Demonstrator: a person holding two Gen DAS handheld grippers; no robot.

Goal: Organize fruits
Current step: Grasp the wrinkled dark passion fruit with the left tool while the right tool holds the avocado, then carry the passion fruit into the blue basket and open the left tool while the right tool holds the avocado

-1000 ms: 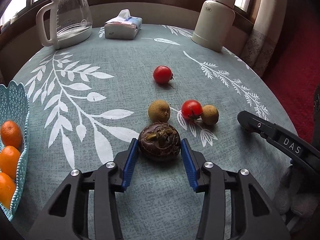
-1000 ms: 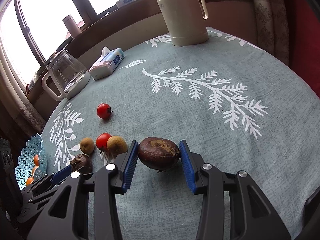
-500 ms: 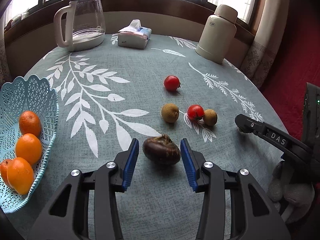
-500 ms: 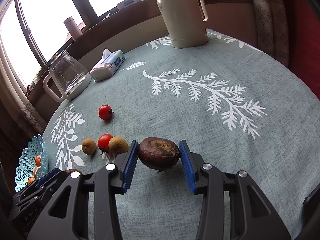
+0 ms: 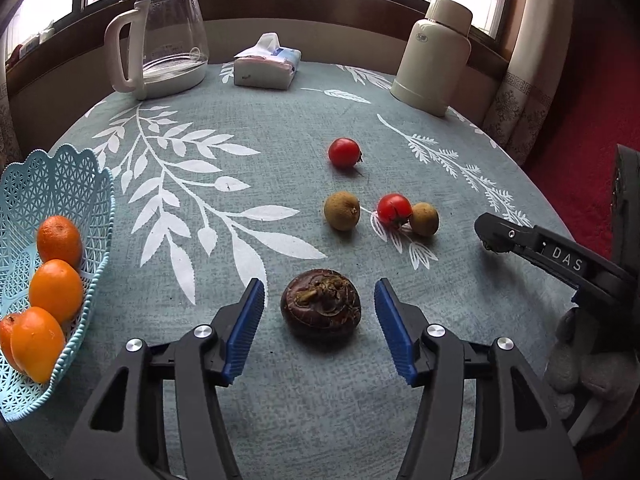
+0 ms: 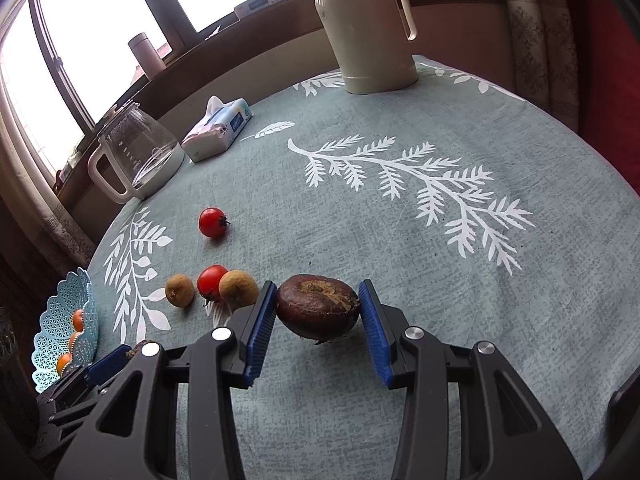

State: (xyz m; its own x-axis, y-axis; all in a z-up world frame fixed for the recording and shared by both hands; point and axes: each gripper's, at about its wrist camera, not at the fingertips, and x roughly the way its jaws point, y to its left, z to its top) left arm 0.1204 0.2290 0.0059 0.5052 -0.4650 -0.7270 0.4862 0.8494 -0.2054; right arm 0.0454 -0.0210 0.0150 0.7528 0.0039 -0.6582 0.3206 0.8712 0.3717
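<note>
Two dark brown fruits are seen, one per tongs. The left tongs [image 5: 320, 320] are spread wide, and the first dark fruit [image 5: 321, 304] lies on the desk [image 5: 280, 120] between the blue pads [image 5: 244, 326] without being touched. The right tongs [image 6: 318, 320] are closed narrow on the second dark fruit [image 6: 318, 306], both pads pressed against its sides; whether it rests on the cloth or is just off it cannot be told. Near the middle of the desk a tomato [image 5: 344, 153] is set alone, and closer in a brown fruit [image 5: 342, 211], a second tomato [image 5: 395, 210] and another brown fruit [image 5: 424, 219] are lined up, the last two touching. A blue basket [image 5: 60, 176] with oranges [image 5: 59, 242] is placed at the left edge. At the far edge a kettle [image 5: 160, 44], tissue pack [image 5: 267, 65] and flask [image 5: 434, 56] are stood. A gloved hand [image 5: 580, 372] is seen at the right edge behind the right tongs.
</note>
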